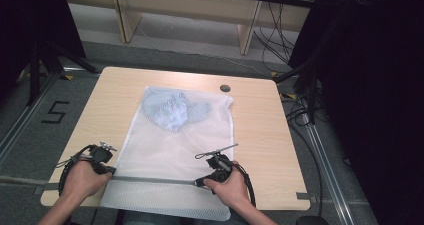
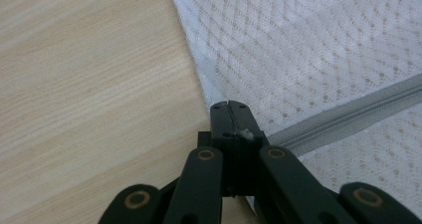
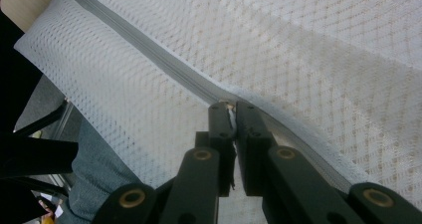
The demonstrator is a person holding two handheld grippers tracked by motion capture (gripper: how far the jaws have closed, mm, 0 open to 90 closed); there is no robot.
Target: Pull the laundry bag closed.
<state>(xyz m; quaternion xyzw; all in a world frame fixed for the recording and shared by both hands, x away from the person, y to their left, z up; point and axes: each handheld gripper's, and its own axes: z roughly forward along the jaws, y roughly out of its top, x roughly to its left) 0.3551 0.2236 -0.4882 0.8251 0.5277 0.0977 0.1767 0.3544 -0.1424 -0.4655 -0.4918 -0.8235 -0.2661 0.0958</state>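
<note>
A white mesh laundry bag lies flat on the light wooden table, its near end hanging past the table's front edge toward the person. Inside its far end sits a bunched pale blue garment, seen through the mesh. A grey zipper runs across the bag near the front edge, from one gripper to the other. The left gripper, held in the person's left hand, sits at the bag's left edge; in the left gripper view its jaws are pressed together on the left end of the zipper, with a scrap of white mesh caught between them right where the bag's edge meets bare wood. The right gripper, held in the right hand, is at the zipper farther right; in the right gripper view its jaws are nearly closed — a thin gap remains, with something small and pale pinched in it at the zipper line, likely the slider or pull, though it is too small to tell. A small dark round disc sits in the tabletop just beyond the bag's far right corner — apart from it.
</note>
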